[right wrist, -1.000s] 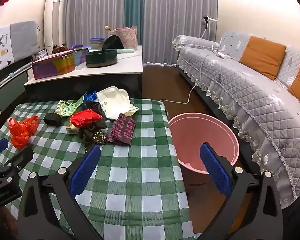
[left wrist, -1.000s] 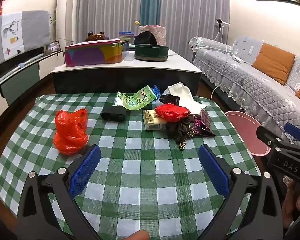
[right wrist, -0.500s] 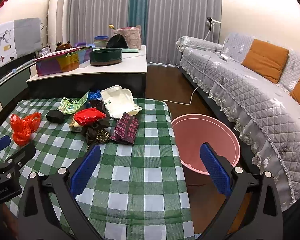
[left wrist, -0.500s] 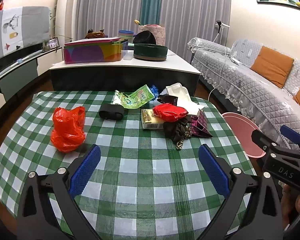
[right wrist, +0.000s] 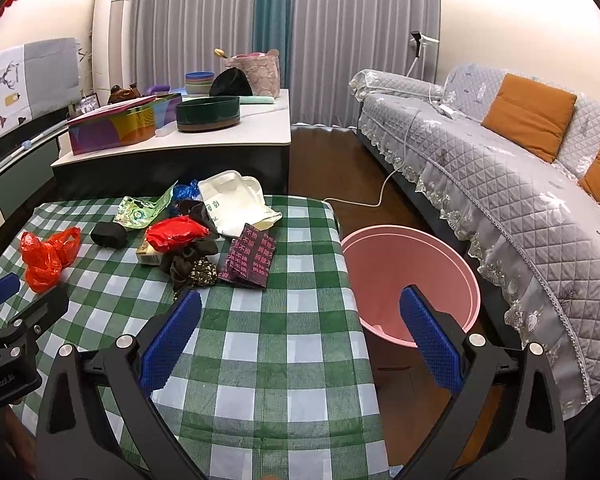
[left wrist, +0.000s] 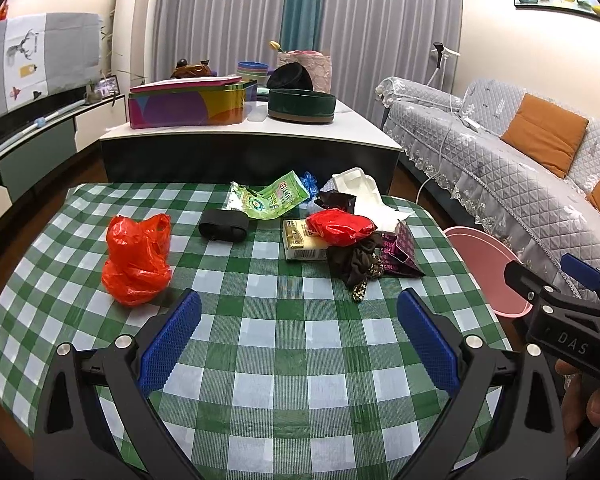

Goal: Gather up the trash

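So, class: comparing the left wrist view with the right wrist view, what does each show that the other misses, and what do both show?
Only the left wrist view shows the left claw wide open with its blue pads.

Only the right wrist view shows inside the pink bin, the open floor beside it and the right claw open.

Both show the checkered table, the orange bag, the trash pile and the sofa.
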`<state>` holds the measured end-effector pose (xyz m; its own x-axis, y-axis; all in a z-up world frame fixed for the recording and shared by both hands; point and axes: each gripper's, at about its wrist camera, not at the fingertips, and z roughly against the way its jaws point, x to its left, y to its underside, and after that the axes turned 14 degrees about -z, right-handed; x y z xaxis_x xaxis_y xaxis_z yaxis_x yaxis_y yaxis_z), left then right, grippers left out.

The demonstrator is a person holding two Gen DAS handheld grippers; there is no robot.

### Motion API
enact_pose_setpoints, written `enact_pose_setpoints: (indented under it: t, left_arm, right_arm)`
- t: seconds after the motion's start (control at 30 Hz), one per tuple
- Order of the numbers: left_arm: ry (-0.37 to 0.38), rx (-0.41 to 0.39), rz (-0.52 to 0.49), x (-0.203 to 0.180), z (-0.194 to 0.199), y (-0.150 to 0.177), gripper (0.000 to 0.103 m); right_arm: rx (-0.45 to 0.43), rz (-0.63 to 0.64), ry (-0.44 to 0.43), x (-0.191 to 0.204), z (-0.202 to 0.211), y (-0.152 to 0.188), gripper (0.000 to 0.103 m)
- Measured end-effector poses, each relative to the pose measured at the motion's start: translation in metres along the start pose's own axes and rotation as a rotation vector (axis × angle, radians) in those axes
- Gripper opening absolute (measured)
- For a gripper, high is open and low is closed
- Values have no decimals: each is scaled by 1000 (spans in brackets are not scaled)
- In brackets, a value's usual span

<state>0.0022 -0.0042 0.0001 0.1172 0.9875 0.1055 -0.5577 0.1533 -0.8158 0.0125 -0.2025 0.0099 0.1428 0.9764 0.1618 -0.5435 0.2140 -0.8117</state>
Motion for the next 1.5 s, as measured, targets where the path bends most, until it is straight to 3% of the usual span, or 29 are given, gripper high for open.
enact_pose_setpoints:
  t: [1.3,1.5]
  left_arm:
    - [-2,-2,4,1,1,-1,95]
    - [-6,-3,6,1,1,-1,95]
  right_arm:
    - [-7,-5,-11,4,2,0,91]
    - [-7,-5,-16,5,1,0,85]
